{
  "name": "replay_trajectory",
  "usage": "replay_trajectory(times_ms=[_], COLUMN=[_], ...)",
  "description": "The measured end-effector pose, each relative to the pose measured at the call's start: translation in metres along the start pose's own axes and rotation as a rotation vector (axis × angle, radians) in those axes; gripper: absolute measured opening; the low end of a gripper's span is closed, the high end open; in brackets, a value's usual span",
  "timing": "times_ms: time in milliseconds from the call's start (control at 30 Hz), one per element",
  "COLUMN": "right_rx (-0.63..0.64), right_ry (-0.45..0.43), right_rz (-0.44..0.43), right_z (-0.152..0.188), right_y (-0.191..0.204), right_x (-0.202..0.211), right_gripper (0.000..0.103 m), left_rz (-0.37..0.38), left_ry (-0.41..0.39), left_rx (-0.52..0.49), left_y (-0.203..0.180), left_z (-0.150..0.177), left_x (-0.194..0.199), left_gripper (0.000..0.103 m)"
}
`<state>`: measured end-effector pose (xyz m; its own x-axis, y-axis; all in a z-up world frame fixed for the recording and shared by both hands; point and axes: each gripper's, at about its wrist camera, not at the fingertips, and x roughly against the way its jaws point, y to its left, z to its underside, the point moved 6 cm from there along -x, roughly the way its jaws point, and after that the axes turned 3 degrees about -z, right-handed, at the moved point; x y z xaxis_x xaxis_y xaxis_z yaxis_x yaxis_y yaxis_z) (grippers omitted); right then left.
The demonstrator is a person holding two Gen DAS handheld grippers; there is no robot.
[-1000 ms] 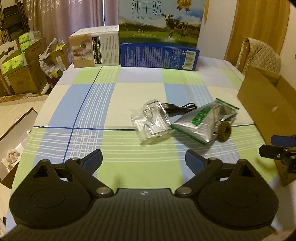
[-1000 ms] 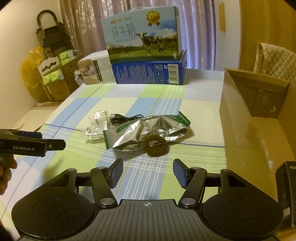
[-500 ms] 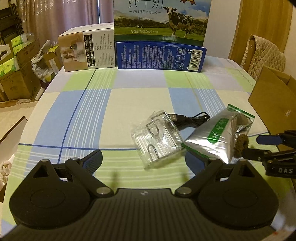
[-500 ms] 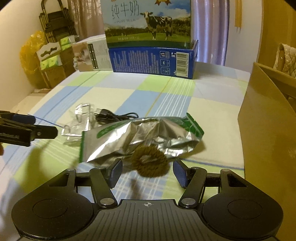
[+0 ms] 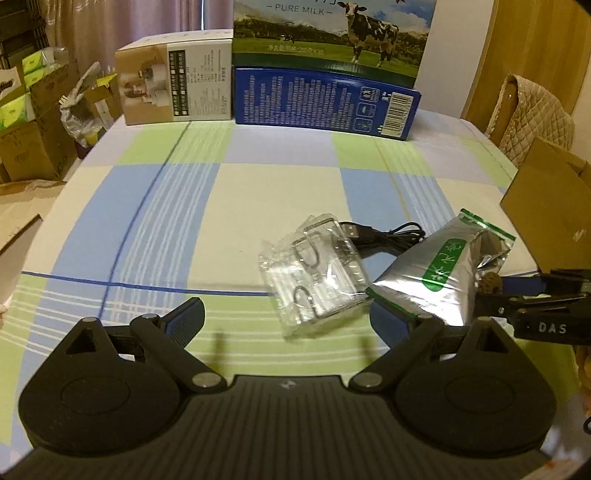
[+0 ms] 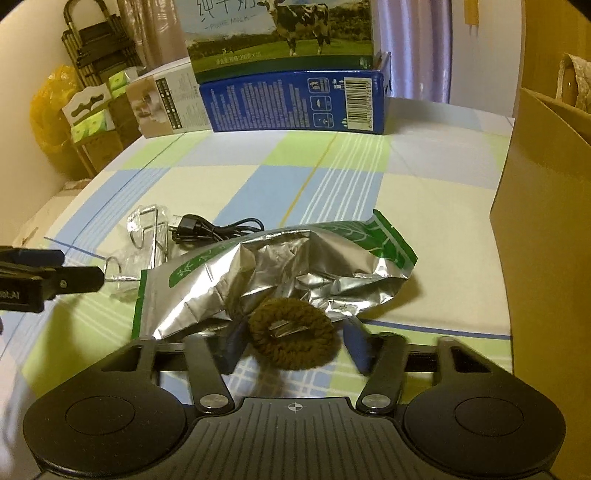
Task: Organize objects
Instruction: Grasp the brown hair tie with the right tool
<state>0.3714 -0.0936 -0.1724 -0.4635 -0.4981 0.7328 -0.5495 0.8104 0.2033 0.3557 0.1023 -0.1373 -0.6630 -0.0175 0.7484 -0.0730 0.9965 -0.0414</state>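
Centrally, the right claw (image 6: 293,349) was held low over the checked table (image 6: 332,184), its fingers spread apart on either side of a brown knitted ring (image 6: 291,334), neither pad clearly touching it. That ring leaned against the near edge of a crumpled silver pouch with green trim (image 6: 288,269), which lay flat on the cloth. To the left, the left claw (image 5: 286,321) hovered with its fingers wide apart and nothing between them, pointed toward a clear plastic packet of metal hooks (image 5: 314,273). A black USB cable (image 5: 384,236) ran from behind the packet and passed under the pouch's far side. The packet touched the pouch's left corner. An open cardboard box (image 6: 546,206) stood just beside the pouch on the right, its brown wall closing off that side. At the table's far edge stood a blue carton (image 5: 325,101) with a milk carton (image 5: 332,33) on top, and a white-and-brown box (image 5: 173,88) beside them; the cloth between these and the cluster lay open. Cartons and bags (image 5: 33,122) crowded the floor beyond the left edge.
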Motion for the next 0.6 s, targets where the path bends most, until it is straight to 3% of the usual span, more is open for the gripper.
replay_trajectory(times_ms=[100,167,400,467,533,600], right_rx=[-0.019,-0.039,-0.037,-0.035,-0.027,-0.015], right_ry=[0.003,-0.001,-0.02,-0.017,-0.01,-0.002], right_rz=[0.002,0.01,-0.001,-0.01,-0.014,-0.015], right_z=[-0.002,-0.005,-0.012,-0.011,-0.01,-0.009], right_y=[0.001,-0.001,0.006,0.009,0.012,0.015], right_x=[0.001,0.005,0.012,0.012,0.011,0.009], right_gripper=[0.031,0.017,0.015,0.015,0.015,0.015], left_rz=[0.006,0.002,0.019,0.016,0.03,0.064], left_ry=[-0.007,-0.009,-0.014,-0.009,-0.003,0.002], left_rx=[-0.02,-0.036,-0.067,-0.091,-0.105,-0.101], left_y=[-0.005,-0.009,-0.014,-0.015,-0.017,-0.017], left_z=[0.0,0.0,-0.003,-0.002,-0.001,-0.001], left_x=[-0.001,-0.003,-0.015,-0.021,-0.026,-0.027], left_gripper=[0.093,0.092,0.078,0.068,0.065,0.052])
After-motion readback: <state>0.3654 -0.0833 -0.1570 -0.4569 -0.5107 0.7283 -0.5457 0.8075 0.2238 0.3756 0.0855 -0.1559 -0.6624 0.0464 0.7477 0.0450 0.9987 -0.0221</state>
